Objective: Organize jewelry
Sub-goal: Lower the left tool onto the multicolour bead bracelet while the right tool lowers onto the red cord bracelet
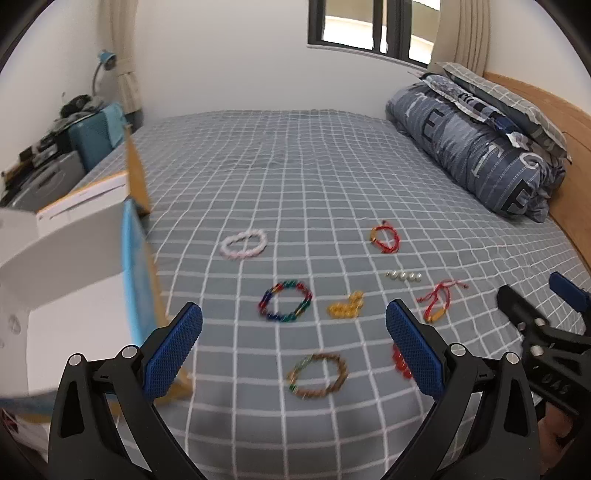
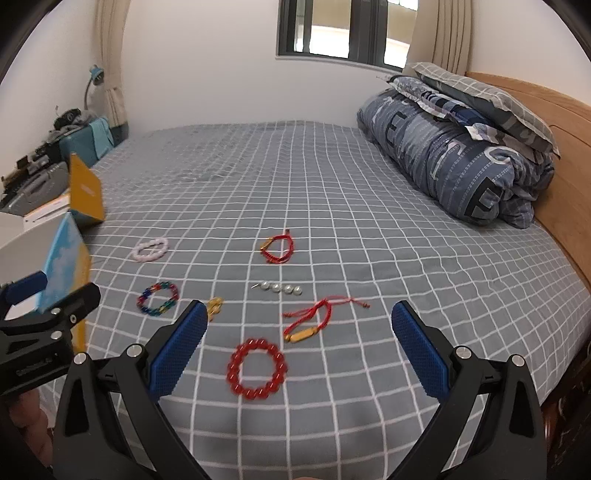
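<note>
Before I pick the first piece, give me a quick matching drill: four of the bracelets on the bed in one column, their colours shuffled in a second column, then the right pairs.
Things:
1. Bracelet directly ahead of the right gripper
2. Bracelet directly ahead of the left gripper
3. Farthest bracelet on the box side
4. Bracelet just beyond the left gripper's left finger

Colours:
A. Multicoloured beads
B. Red beads
C. Pale pink-white
D. Brown beads

Pairs: 1-B, red bracelet; 2-D, brown bracelet; 3-C, pale bracelet; 4-A, multicoloured bracelet.

A home bedroom: a checked bed (image 2: 332, 192), folded duvet (image 2: 454, 155), pillow (image 2: 487, 96), curtained window (image 2: 332, 29).
</note>
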